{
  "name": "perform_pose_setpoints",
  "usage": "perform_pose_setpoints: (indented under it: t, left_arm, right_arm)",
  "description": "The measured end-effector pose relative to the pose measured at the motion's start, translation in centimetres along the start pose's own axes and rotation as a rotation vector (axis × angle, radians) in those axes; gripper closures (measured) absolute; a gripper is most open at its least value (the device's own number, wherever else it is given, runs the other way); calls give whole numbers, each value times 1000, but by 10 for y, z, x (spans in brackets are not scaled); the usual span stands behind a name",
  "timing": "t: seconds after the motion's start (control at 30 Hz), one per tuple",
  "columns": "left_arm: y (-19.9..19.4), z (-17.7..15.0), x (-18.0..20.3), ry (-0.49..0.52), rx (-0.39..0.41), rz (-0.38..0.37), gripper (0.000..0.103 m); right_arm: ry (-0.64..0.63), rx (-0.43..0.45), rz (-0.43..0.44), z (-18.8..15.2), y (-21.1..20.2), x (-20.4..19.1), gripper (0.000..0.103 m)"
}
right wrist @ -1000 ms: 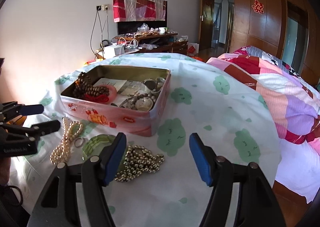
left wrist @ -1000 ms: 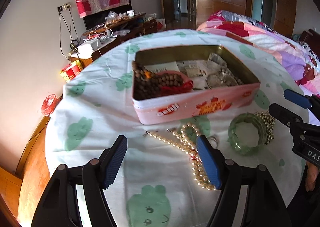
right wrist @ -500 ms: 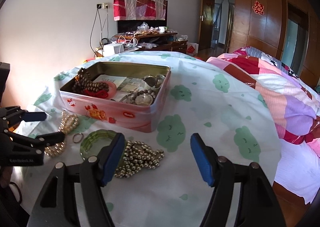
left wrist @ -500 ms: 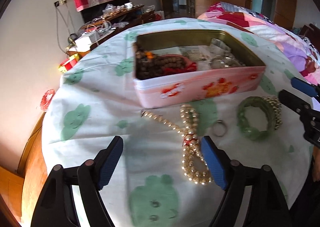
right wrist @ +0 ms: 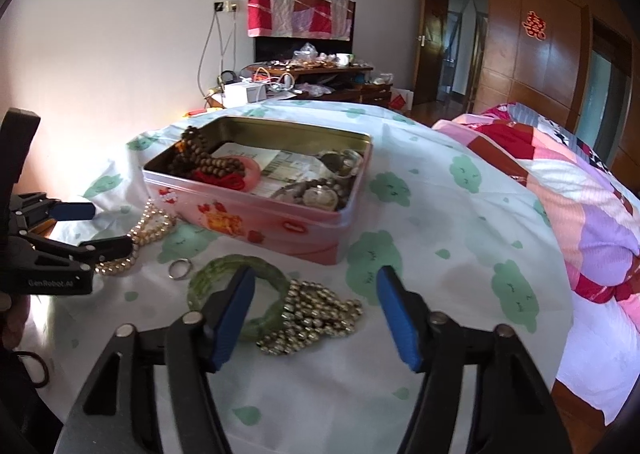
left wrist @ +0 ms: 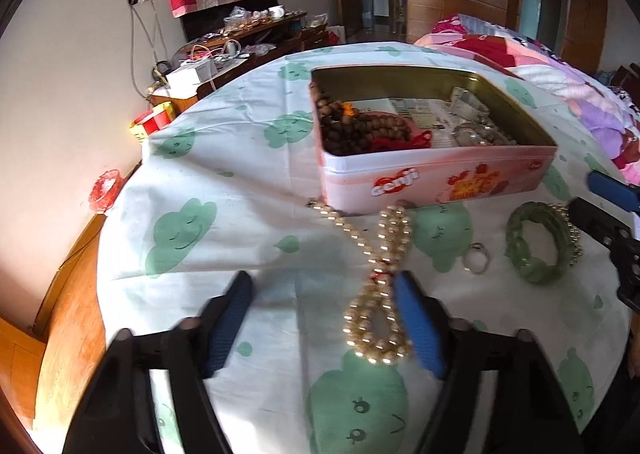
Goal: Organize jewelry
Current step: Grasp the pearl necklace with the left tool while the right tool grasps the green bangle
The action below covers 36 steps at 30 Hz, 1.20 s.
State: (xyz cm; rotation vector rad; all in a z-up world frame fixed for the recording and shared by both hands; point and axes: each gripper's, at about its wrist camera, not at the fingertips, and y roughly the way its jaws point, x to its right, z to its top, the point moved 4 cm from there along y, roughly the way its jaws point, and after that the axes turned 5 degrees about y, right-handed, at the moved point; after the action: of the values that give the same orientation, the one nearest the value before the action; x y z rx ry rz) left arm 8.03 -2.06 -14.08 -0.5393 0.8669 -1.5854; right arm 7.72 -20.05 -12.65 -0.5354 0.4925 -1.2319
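A pearl necklace point(left wrist: 378, 294) lies on the cloth in front of the pink tin point(left wrist: 436, 178). My left gripper point(left wrist: 324, 324) hangs over it, jaws closing. The pearl loop sits just inside the right finger and the left finger is well clear. A green bangle point(right wrist: 240, 274), partly hidden by a finger, and a heap of gold beads point(right wrist: 316, 312) lie between the fingers of my right gripper point(right wrist: 316, 318). Its jaws are closing too, and the pads are off both. A small metal ring point(right wrist: 180, 268) lies between bangle and pearls. The tin point(right wrist: 280, 214) holds brown beads, a red cord and silver pieces.
The table wears a white cloth with green prints point(left wrist: 240, 158), and its left edge drops to wood floor point(left wrist: 68, 294). A bed with a pink quilt point(right wrist: 580, 206) runs along the right side. A cluttered desk point(right wrist: 304, 74) stands at the far wall.
My left gripper's jaws have narrowed and it has shifted a little, so the pearl loop now lies by its right finger. The right gripper's fingers have drawn closer over the beads.
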Motion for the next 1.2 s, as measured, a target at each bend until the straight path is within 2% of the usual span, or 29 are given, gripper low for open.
perform_pose_setpoints:
  t: [0.03,0.13,0.23,0.3,0.43,0.5,0.67,1.03,1.13,1.2]
  left_arm:
    - [-1,1,4,10,3,-13,53]
    - [-2,1,9,31,9,-29,61]
    - [-1,2,10,26,8,-72,79]
    - [-2,1,13,37,11,-77,81]
    - [-3,3,9,26,20,-65,86]
    - [-1,3,5,29,20,-45,86]
    - [0,3,3,22,21,-50,86]
    - [1,3,3,19,22,-50,85]
    - [2,4,3,21,24,-51,86]
    - [2,4,5,22,24,-55,86]
  right_arm:
    - [-6,0,13,2,1,-3,45]
    - [-25,1,52,5,3,-13,51]
    - [-40,-19,76,3,9,-20,55]
    - [-40,-48,89,-1,15,-21,62]
    - [-28,-94,97,-7,22,-18,66]
    - [-36,-111,93,-9,23,-19,67]
    - [-59,-135,77,-13,26,-22,69]
    - [-74,-127,42,-11,26,-25,69]
    - [-92,-125,44,-10,27,-29,84]
    - [-103,-121,45,-10,27,-31,86]
